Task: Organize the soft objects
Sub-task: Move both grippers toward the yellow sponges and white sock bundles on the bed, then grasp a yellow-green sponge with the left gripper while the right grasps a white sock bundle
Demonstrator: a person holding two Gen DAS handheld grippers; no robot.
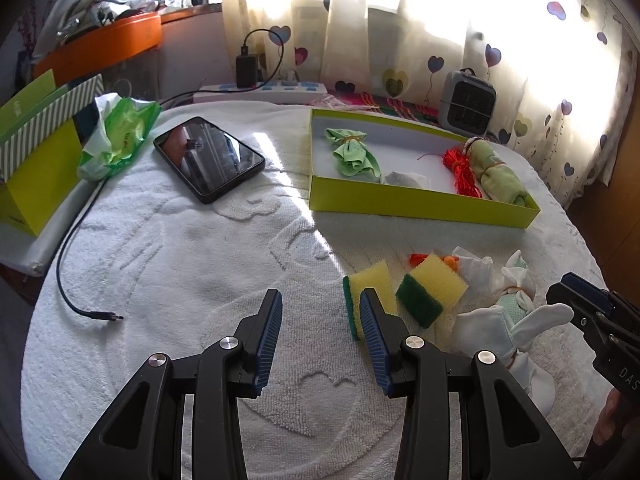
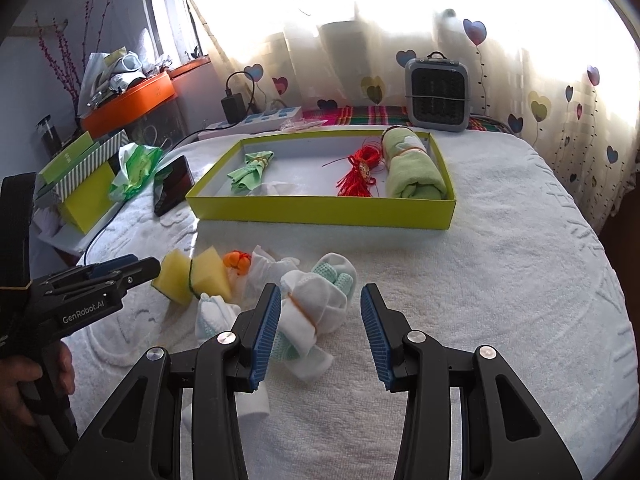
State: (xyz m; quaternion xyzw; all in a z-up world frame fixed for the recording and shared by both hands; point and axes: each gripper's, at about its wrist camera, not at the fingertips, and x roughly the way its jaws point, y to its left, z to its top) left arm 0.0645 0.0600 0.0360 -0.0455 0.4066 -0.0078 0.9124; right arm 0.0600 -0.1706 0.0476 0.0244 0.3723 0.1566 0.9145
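Both hand-held grippers half open, empty: left (image 1: 320, 336) beside the sponges (image 1: 430, 292), right (image 2: 320, 332) over the white bundle (image 2: 316, 308). Box (image 2: 320, 208) at twelve o'clock. Best to centre jaws on the bundle's banded middle, squeeze gently, lift clear.

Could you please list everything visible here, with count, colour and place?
tray: one, yellow-green, far centre of the white towel.
rolled towel: one, light green, tray's right end.
tassel: one, red, beside that roll.
tied cloth: one, green, tray's left part.
sponges: two, yellow and green, near the bundles.
cloth bundles: several, white and mint, near centre.
phone: one, black, left of tray.
heater: one, grey, behind tray.
left gripper: open, empty.
right gripper: open, over the bundles.
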